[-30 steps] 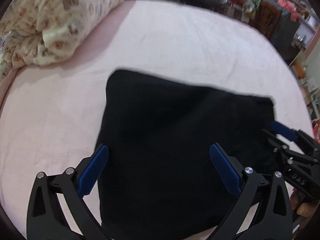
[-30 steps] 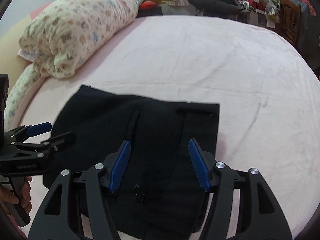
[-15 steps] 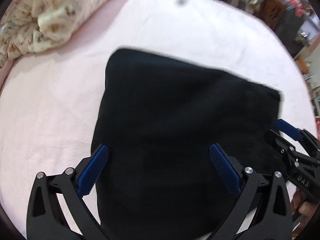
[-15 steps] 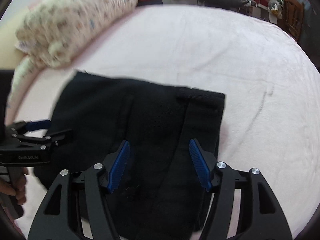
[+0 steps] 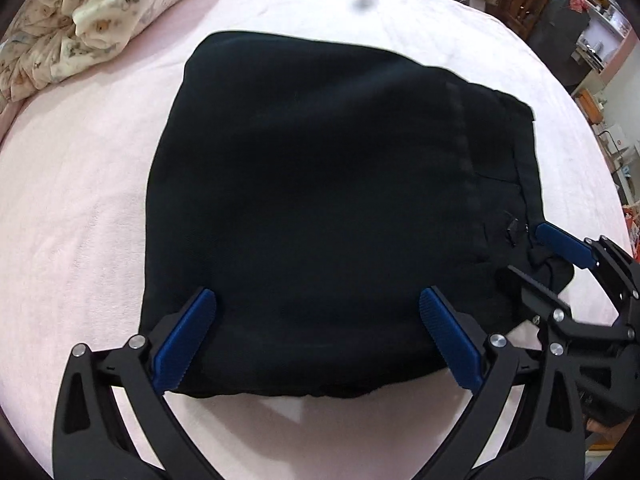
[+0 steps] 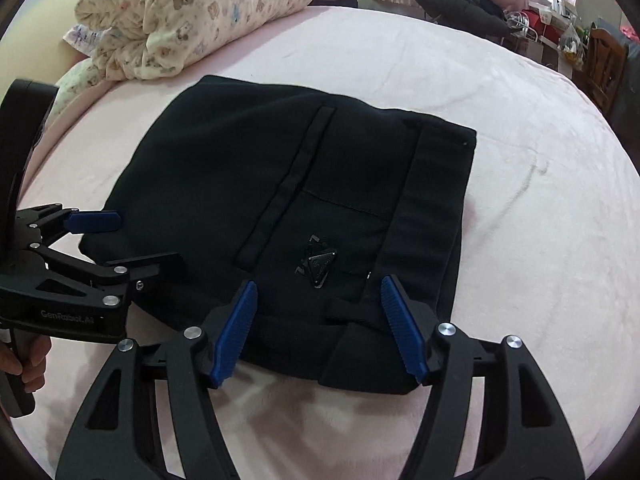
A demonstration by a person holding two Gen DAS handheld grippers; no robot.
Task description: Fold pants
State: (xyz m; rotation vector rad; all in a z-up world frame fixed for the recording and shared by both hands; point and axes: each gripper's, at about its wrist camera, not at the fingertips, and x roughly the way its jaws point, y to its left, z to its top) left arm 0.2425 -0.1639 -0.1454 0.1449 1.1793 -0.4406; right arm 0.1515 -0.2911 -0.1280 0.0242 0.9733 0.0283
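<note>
While the folded black pants (image 5: 320, 208) lie flat on the pink bed (image 5: 80, 208), nothing is gripped. The left claw (image 5: 316, 336) is held spread over their near edge. The right claw (image 6: 320, 328) is being opened above the waistband (image 6: 436, 208), its pads clear of the cloth.

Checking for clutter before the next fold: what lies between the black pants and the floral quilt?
Only bare pink sheet lies between the pants and the quilt; the right wrist view shows it most clearly.
</note>
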